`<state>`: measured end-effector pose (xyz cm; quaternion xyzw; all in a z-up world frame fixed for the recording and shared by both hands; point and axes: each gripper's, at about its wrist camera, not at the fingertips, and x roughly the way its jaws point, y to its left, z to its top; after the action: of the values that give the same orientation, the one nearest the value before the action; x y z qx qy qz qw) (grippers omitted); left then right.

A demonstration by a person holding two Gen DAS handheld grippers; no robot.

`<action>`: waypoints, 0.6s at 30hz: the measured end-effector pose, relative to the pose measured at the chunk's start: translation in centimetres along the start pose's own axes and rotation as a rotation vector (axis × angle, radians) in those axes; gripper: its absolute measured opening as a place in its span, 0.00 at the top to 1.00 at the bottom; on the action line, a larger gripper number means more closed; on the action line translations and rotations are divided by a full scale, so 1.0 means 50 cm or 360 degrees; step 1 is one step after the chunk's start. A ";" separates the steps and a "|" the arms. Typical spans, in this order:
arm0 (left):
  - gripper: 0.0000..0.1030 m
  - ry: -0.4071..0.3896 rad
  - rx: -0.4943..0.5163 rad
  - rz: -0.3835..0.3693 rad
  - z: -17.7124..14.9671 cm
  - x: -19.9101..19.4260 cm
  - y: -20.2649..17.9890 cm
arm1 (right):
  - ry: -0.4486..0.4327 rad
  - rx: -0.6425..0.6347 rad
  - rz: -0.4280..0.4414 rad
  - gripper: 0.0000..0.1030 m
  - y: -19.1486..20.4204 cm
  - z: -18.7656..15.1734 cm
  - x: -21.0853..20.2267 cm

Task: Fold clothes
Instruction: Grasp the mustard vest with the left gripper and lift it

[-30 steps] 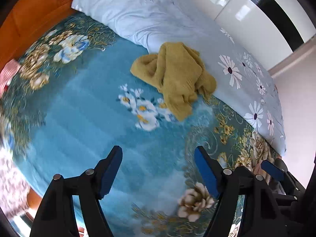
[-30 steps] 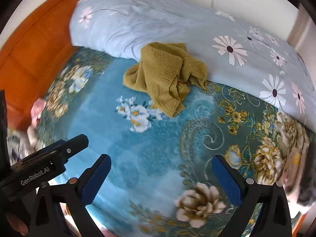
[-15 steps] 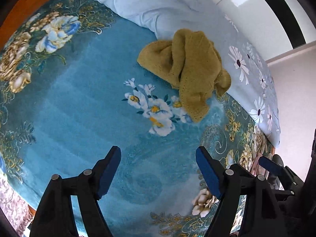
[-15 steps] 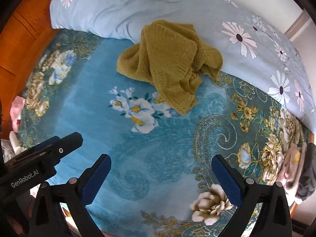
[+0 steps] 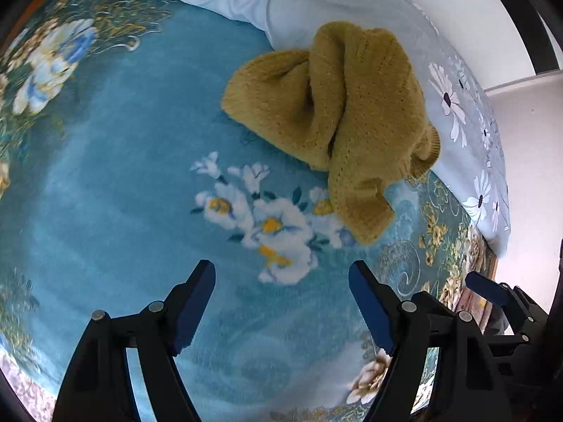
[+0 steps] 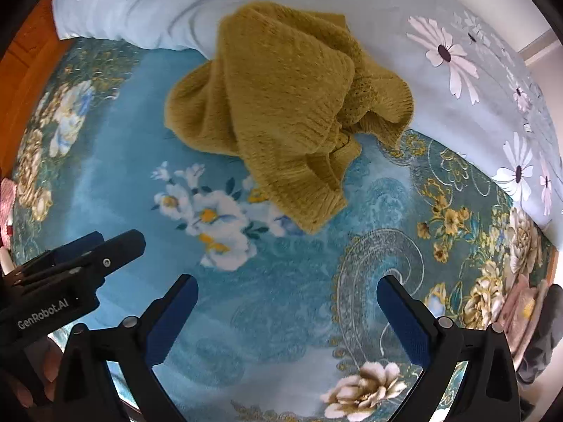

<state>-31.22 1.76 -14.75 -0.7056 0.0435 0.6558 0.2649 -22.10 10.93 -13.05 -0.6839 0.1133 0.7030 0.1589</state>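
While both tools are hovering over the bed, a crumpled mustard-yellow knitted sweater (image 5: pixel 346 112) is lying in a heap ahead of them, partly on the teal floral blanket (image 5: pixel 116 161) and partly leaning against the pale blue quilt (image 5: pixel 288 3) with its daisy print. One ribbed end of the sweater (image 6: pixel 281 105) is trailing toward the cameras and is covering the edge of the white flower cluster (image 6: pixel 211 218) printed on the blanket (image 6: pixel 288 281).

The left gripper (image 5: pixel 281 274) is hanging above the blanket with its blue-padded fingers (image 5: pixel 195 306) spread wide and nothing between them, well short of the sweater. The right gripper (image 6: pixel 286 288) is doing likewise, jaws apart and empty, also clear of the garment. In the right wrist view the left gripper (image 6: pixel 75 251) is showing at the lower left, with what is probably the person's fingertips just below it, though that corner is too dark to be sure. An orange wooden bed frame (image 6: pixel 21 81) is running along the left edge.
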 end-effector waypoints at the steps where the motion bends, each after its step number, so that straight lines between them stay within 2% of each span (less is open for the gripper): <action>1: 0.23 0.0008 0.0005 -0.0002 0.011 0.010 -0.003 | 0.0012 0.0010 0.0001 0.00 -0.006 0.011 0.012; 5: 0.23 0.0020 0.0000 -0.0026 0.053 0.044 -0.012 | 0.0047 0.0083 0.0017 0.00 -0.037 0.040 0.055; 8: 0.23 0.0007 0.0029 -0.0068 0.089 0.062 -0.033 | 0.0070 0.0154 0.0037 0.00 -0.063 0.039 0.082; 13: 0.23 -0.0037 0.0101 -0.0141 0.162 0.076 -0.099 | 0.0141 0.0310 0.0063 0.00 -0.112 -0.011 0.119; 18: 0.23 -0.0116 0.0182 -0.0107 0.230 0.086 -0.183 | 0.0198 0.0548 0.0121 0.00 -0.159 -0.094 0.125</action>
<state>-37.28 15.78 -15.92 -0.6661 0.0473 0.6681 0.3281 -14.85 16.93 -19.01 -0.6840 0.2673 0.6351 0.2397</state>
